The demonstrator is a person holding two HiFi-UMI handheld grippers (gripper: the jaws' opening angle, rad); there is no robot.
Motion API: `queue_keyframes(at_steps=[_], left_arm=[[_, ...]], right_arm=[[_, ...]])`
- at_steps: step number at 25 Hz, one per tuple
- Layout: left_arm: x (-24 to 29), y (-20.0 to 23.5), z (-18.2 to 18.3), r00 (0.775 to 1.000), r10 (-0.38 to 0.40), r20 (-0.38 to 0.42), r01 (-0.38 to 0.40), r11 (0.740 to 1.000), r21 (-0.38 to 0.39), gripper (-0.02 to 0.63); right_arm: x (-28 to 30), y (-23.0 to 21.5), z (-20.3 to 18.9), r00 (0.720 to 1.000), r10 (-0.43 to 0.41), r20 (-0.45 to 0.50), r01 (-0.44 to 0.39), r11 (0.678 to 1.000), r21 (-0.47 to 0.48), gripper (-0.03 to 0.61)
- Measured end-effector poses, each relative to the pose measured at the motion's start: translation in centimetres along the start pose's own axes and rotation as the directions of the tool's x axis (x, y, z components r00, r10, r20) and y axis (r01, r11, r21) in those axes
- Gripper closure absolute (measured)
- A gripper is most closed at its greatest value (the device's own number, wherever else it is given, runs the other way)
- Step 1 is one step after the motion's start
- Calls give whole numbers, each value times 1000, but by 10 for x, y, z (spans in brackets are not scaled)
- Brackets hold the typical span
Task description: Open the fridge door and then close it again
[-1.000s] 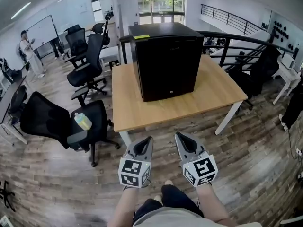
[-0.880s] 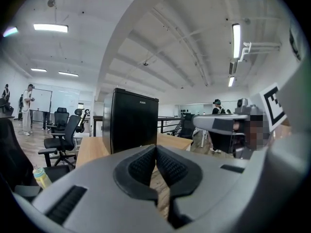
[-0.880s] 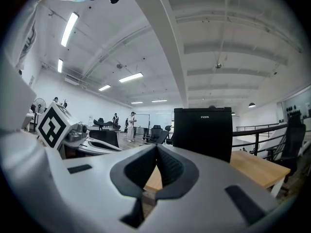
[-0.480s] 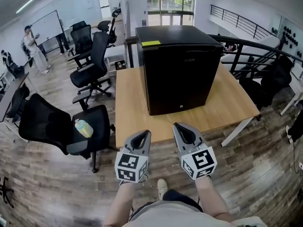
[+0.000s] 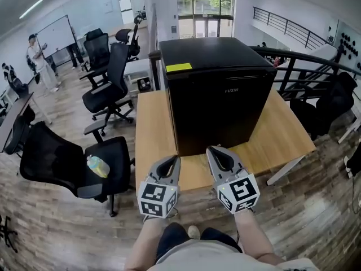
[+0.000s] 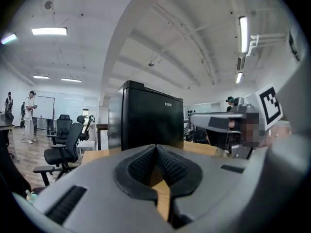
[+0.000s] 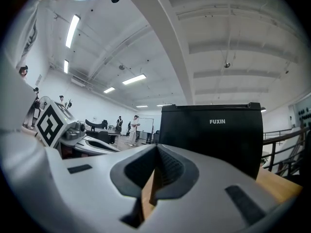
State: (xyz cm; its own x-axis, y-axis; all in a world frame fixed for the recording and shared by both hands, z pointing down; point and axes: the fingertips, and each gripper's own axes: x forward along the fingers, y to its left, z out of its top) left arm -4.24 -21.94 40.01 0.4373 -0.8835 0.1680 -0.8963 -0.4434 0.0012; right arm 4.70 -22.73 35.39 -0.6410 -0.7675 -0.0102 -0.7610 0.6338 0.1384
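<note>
Low in the frame, the left gripper (image 5: 168,161) and right gripper (image 5: 216,154) sit side by side, fingers together, empty, pointing up-frame.

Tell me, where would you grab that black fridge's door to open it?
The fridge door is a flat front with no handle showing, so probably a side or top edge, approached from the front, where the left gripper and right gripper are. The hinge side isn't visible.

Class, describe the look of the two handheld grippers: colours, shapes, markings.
Both the left gripper and right gripper are grey wedges tapering to the tips, with black ribbed pads inside. Each carries a white cube printed with black square markers. No cables show.
</note>
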Motion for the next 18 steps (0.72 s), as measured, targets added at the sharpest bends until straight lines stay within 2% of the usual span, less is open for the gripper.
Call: queue_keyframes(at_steps=[9,11,13,18], left_arm=[[37,40,10,999,-37,7,37,999,-9,609],[43,47,13,999,-44,6,44,999,-10,609],[48,54,17,999,-49,4,50,999,-7,607],[60,76,26,999,-53,11,53,999,-7,607]], right_arm=[[45,-13,3,999,-39,-11,38,999,-28,579],[53,-16,7,999,-47,-10,46,998,-38,560],[61,-23,17,998,-64,3,64,995,-74,510],[89,-44,50,997,-68,28,73,973,-218,465]])
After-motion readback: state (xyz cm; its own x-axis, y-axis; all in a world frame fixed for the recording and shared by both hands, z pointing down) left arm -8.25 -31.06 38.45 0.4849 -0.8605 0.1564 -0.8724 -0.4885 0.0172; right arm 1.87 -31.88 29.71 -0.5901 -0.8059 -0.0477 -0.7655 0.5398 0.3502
